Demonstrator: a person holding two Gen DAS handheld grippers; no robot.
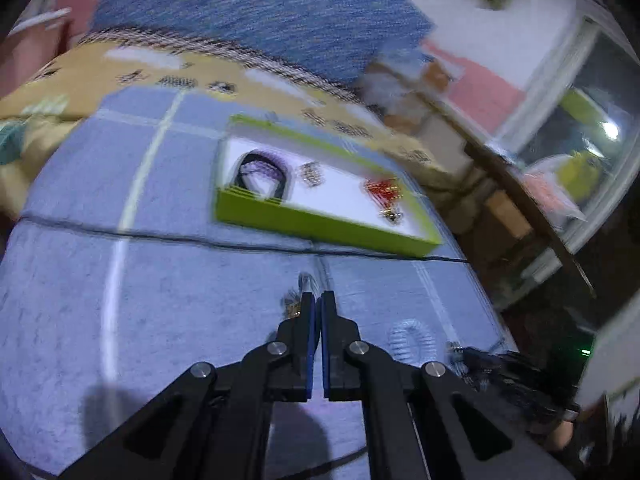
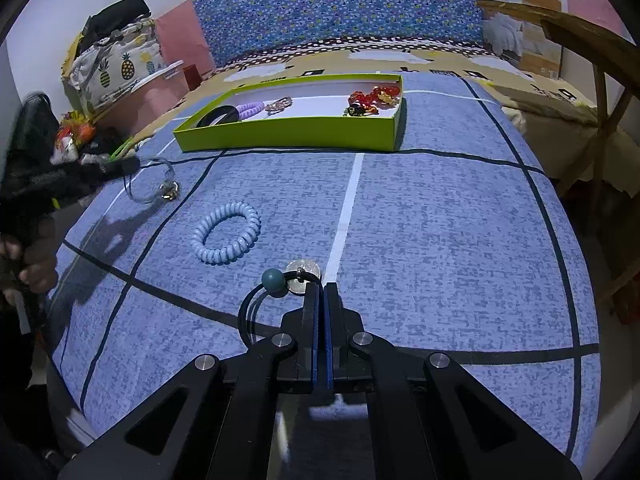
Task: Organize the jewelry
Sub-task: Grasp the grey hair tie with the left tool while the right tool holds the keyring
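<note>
A green tray (image 2: 288, 132) (image 1: 320, 224) with a white floor lies on the blue bedspread. It holds a black band, a purple coil tie (image 2: 250, 110), a small pink piece and red jewelry (image 2: 376, 96). My left gripper (image 1: 318, 300) is shut on a thin clear bracelet with a gold charm (image 1: 294, 300); it shows lifted at the left in the right wrist view (image 2: 160, 184). My right gripper (image 2: 320, 290) is shut on a black hair tie with a teal bead (image 2: 274, 280) and a clear bead (image 2: 302, 272). A light blue coil tie (image 2: 226, 238) (image 1: 412, 340) lies on the bed between them.
A wooden frame (image 2: 600, 80) and cardboard boxes (image 2: 520, 12) stand to the right of the bed. A pineapple-print bag (image 2: 116, 68) sits at the back left. A blue patterned headboard (image 2: 340, 8) rises behind the tray.
</note>
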